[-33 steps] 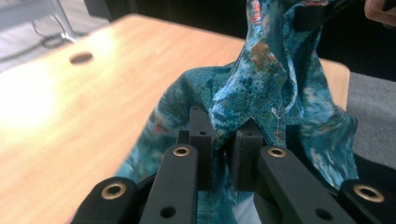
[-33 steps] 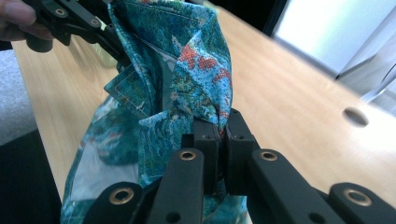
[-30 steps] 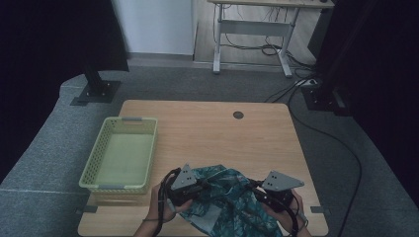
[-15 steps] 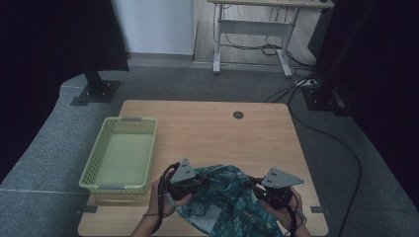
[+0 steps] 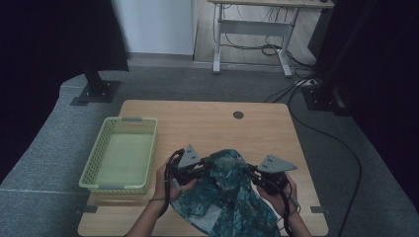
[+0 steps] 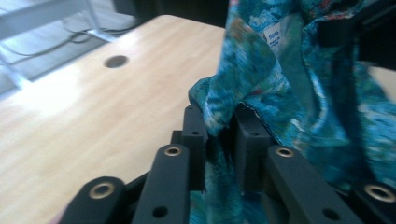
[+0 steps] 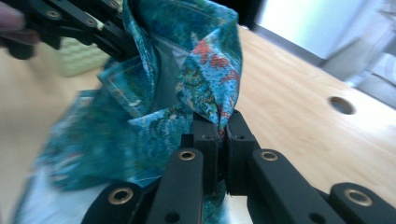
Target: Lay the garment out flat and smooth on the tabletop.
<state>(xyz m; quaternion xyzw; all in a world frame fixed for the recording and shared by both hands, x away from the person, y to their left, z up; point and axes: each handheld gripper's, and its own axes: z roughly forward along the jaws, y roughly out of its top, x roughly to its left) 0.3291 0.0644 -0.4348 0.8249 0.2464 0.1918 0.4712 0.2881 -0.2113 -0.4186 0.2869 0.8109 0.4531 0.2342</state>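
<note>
Both grippers have lifted the teal shirt (image 5: 225, 190) higher.

Right claw (image 7: 222, 127) pinches the teal patterned shirt (image 7: 187, 79) above the table (image 7: 299, 121).

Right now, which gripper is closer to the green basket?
The left gripper, pinching the teal shirt beside the basket; the right gripper holds its far side.

On your left, a pale green basket (image 5: 121, 155) sits near the wooden table's (image 5: 207, 128) left edge. Far from you, right of centre, there's a round cable hole (image 5: 238, 115). Beyond stands a white-legged desk (image 5: 252, 27).
</note>
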